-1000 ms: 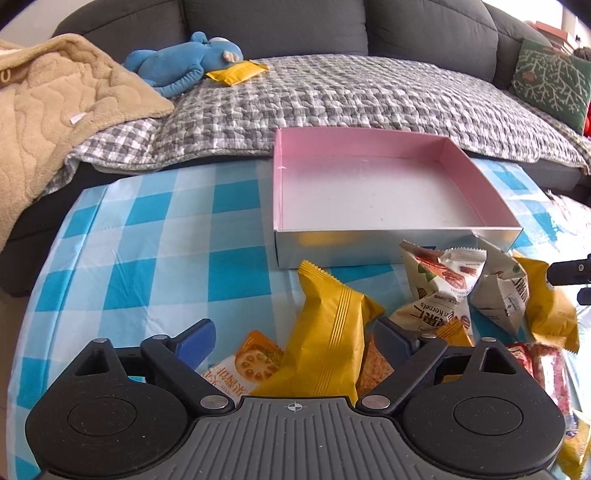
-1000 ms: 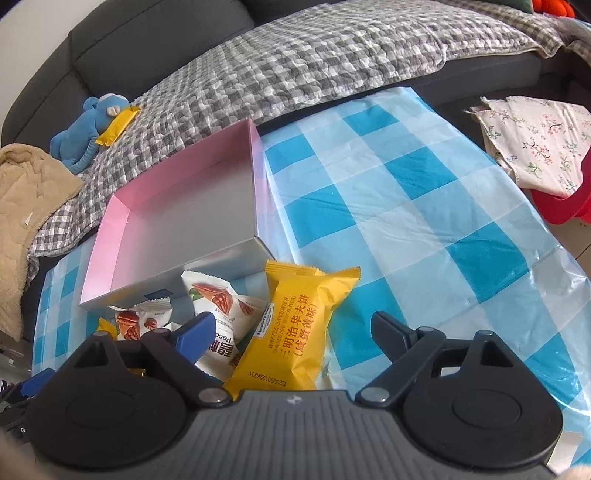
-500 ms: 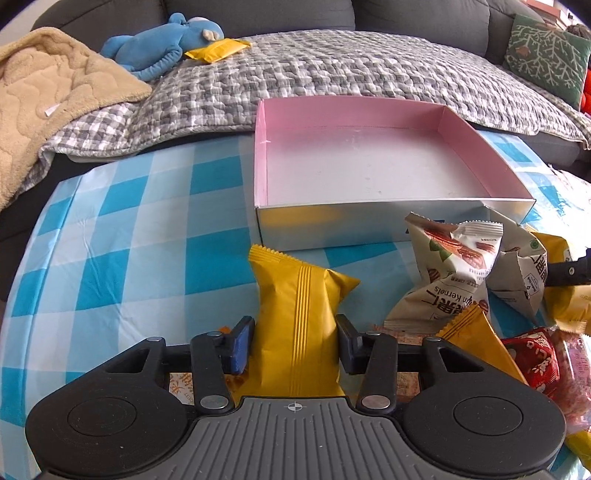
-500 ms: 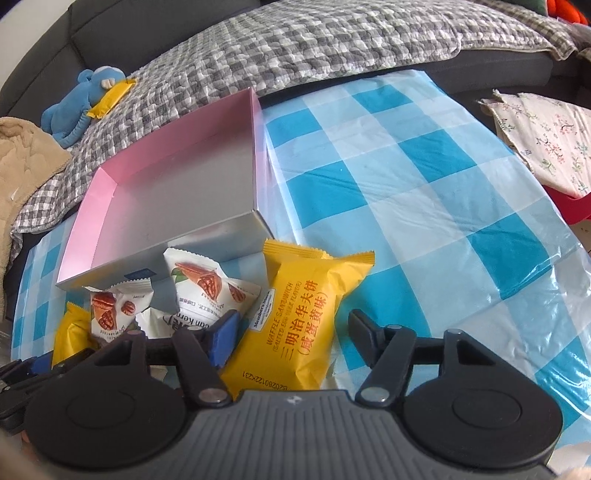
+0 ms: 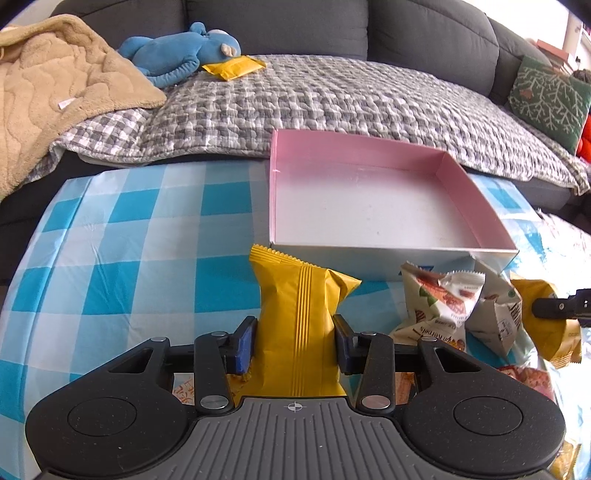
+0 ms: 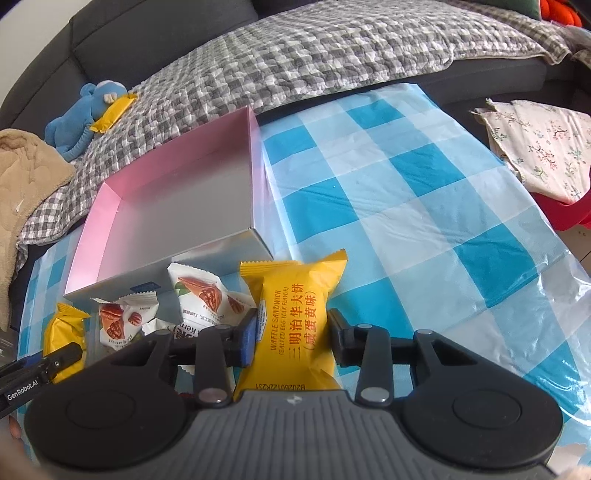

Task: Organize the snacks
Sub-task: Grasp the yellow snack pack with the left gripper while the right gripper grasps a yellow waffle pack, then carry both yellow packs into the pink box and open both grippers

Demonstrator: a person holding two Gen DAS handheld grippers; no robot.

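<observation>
Both grippers are clamped on snacks rn. The left gripper [image 5: 293, 349] pinches a plain-backed yellow foil snack packet [image 5: 297, 314], centre-bottom of its frame. The right gripper [image 6: 291, 341] squeezes a yellow waffle sandwich packet [image 6: 293, 325], w/ the empty shallow pink-lined cardboard box [image 6: 110, 201] upper left. Imo lift each straight up, clear the box's front wall, then drop flat inside, don't crush. Label reads "WAFFLE SANDWICH (SALTED EGG YOLK FLAVOR)", code B20260122K231; "GenRobot.AI" at lower left.

Behind the counter [image 5: 122, 236] with blue checked cloth, a grey sofa [image 5: 424, 33] under a checked quilt [image 5: 314, 99]. On it a blue plush toy [image 5: 177, 55], a beige blanket [image 5: 48, 85], a green cushion [image 5: 550, 99].
</observation>
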